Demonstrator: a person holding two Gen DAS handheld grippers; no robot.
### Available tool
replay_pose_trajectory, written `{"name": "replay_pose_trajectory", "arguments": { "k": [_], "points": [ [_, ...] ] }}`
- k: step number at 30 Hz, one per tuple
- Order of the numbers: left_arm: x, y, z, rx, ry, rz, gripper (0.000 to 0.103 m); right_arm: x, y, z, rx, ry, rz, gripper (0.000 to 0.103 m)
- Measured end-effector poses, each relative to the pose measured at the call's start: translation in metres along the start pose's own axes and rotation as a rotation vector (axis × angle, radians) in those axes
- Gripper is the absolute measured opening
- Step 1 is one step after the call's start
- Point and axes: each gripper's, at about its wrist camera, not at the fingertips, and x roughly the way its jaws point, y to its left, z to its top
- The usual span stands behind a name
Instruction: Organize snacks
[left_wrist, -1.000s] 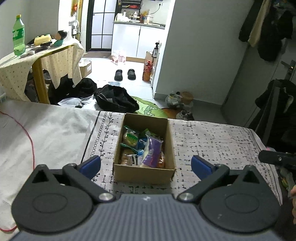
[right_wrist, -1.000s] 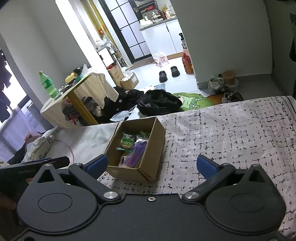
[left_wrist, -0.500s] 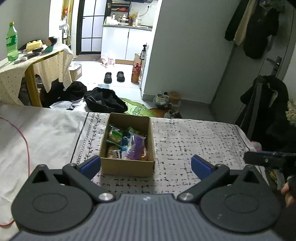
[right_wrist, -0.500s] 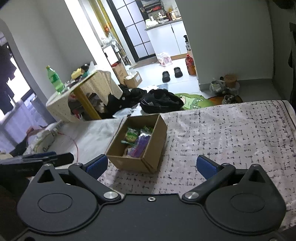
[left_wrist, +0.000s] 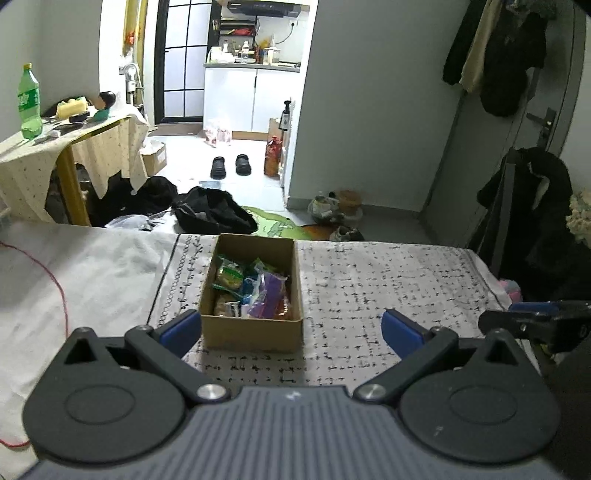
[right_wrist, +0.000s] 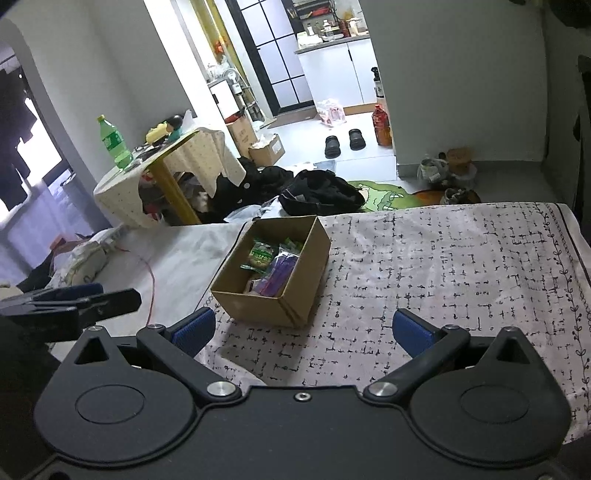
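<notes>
Left to right across the bed: plain white sheet with a red cable on it, then the patterned cloth, where the cardboard box stands open-topped near its left border.

Snacks are all inside the box: green packet toward the back left, purple packet leaning right, something orange-brown under them, not legible. No packets visible loose on the cloth or sheet, so they already lie gathered in one place. This fits either a finished tidy-up or a box waiting to be sorted or emptied; can't tell which.

Left gripper: jaws spread wide, nothing between them, hovering short of the box. Right gripper: also wide and empty, box ahead to its left.

Handling, my guess: packets are light, soft foil or plastic, crinkly and slippery, with crushable contents. Pinch a sealed edge or corner, not the belly. The purple one sticks up most and is easiest to reach. The box is thin-walled and light, likely to slide on the cloth; grip one wall at the rim, or steady it with the other gripper.
</notes>
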Motion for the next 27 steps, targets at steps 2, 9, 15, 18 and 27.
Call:
{"name": "replay_pose_trajectory", "arguments": {
  "k": [2,9,15,18,27],
  "points": [
    [0.001,0.0003,-0.001,-0.011,0.007,-0.006,0.103,-0.0005,-0.0002,0.0001,0.004,-0.002,0.001,0.103],
    [0.002,-0.0002,-0.0031,-0.038,0.011,0.019,0.103,-0.0064,-0.0015,0.0022,-0.009,-0.018,0.004,0.103],
    [0.0026,0.0017,-0.0038,-0.055,0.016,0.02,0.103,-0.0068,-0.0026,0.0021,-0.004,-0.019,0.007,0.103],
    [0.003,0.002,-0.0042,-0.056,0.015,0.021,0.103,-0.0081,-0.0023,0.0022,-0.011,-0.032,-0.003,0.103],
    [0.003,0.0041,-0.0046,-0.065,0.018,0.022,0.103,-0.0081,-0.0011,0.0014,-0.009,-0.03,0.0,0.103]
  ]
}}
